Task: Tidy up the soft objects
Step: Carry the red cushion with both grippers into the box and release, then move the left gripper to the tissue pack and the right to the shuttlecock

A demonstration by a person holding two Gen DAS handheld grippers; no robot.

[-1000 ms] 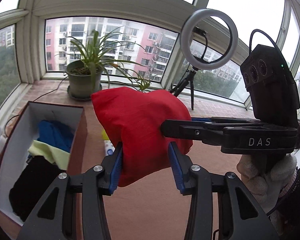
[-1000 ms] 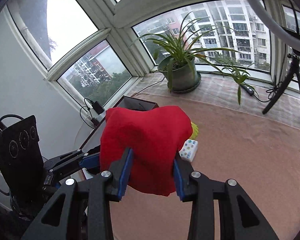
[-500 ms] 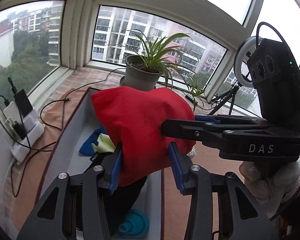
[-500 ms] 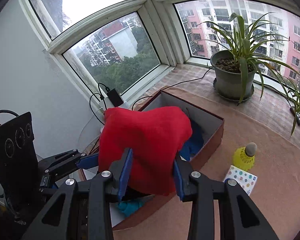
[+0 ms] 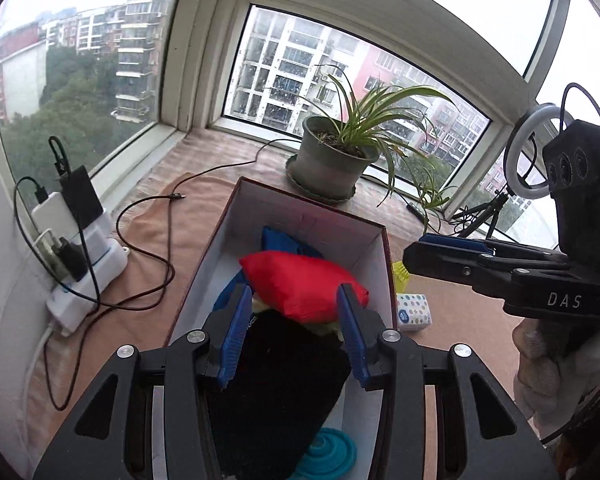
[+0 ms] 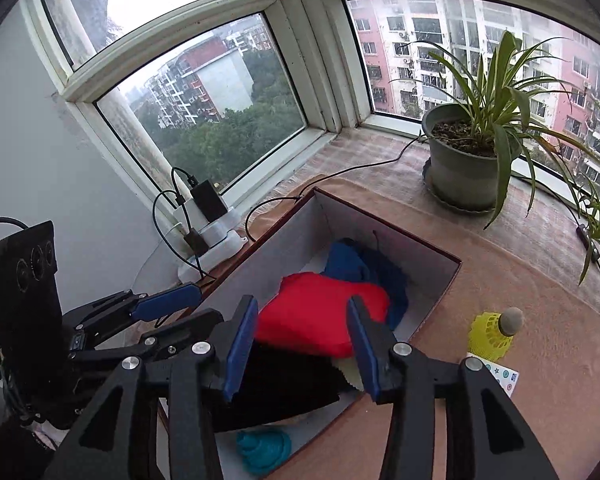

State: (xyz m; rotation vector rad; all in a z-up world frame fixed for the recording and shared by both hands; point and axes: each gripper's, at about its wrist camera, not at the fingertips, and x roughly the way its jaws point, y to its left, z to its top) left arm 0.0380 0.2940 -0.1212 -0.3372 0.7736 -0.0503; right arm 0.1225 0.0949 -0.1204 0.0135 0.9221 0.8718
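A red soft cushion (image 5: 304, 284) lies inside the open cardboard box (image 5: 300, 208), on top of black cloth (image 5: 276, 392), yellow-green cloth and blue cloth (image 5: 284, 240). My left gripper (image 5: 290, 336) is open just above the box, its blue pads apart on either side of the cushion. In the right wrist view the red cushion (image 6: 320, 320) lies in the box (image 6: 384, 228) below my open right gripper (image 6: 300, 344). A teal soft item (image 6: 264, 450) lies at the box's near end.
A potted spider plant (image 5: 332, 160) stands on the sill behind the box. A power strip with chargers and cables (image 5: 72, 240) sits left. A yellow shuttlecock (image 6: 494, 330) and a dotted tissue pack (image 5: 414, 312) lie right of the box. A ring light (image 5: 534, 152) stands far right.
Both grippers carried the red cushion leftwards over the box, then opened. The cushion now lies in the box, free of both grippers.
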